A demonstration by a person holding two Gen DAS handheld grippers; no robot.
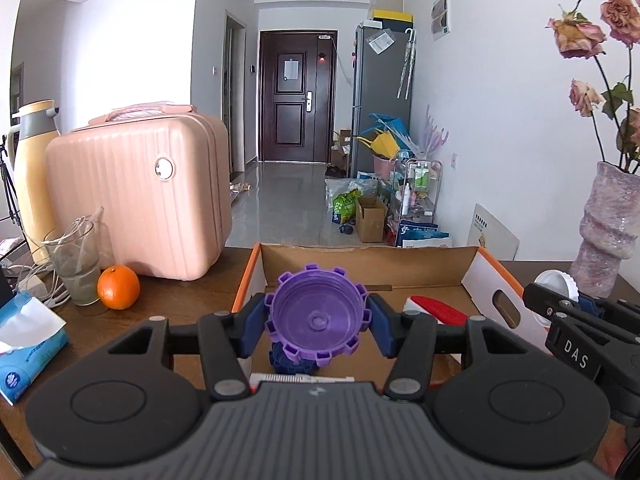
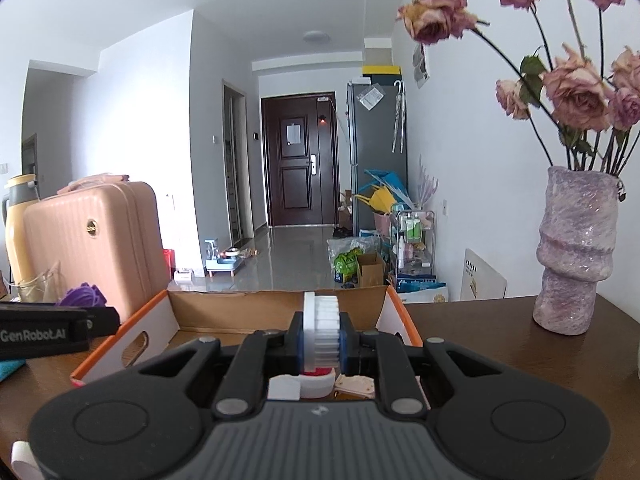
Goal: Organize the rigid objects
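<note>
Far left on the desk [image 1: 188,300], a tissue pack [image 1: 24,344], a glass [image 1: 76,264] and an orange [image 1: 118,287] are sitting in front of a pink case [image 1: 136,192]; I am not touching any of them.

Next comes the box [image 1: 496,280], open-topped, its orange rim facing me. My left fingers [image 1: 318,326] are clamping a purple cap [image 1: 316,316] by its toothed edge, hollow side toward the camera, and I am holding it in the air over the near part of the box. Just under it a dark blue cap [image 1: 290,360] is already lying inside, and a red and white piece [image 1: 434,308] is resting further right on the box floor.

My right fingers [image 2: 320,330] are pressing together on a white cap [image 2: 320,322], gripped across its flat faces so the ribbed rim is pointing up. It too is hanging over the box, on the right side, with the red and white piece below it.

Right of the box, a vase [image 2: 576,256] of dried roses is standing well clear.

I judge the sorting partly done: some pieces are lying in the box, two caps are waiting in my grip to be let go. Whether more pieces are lying loose elsewhere, I cannot tell.
</note>
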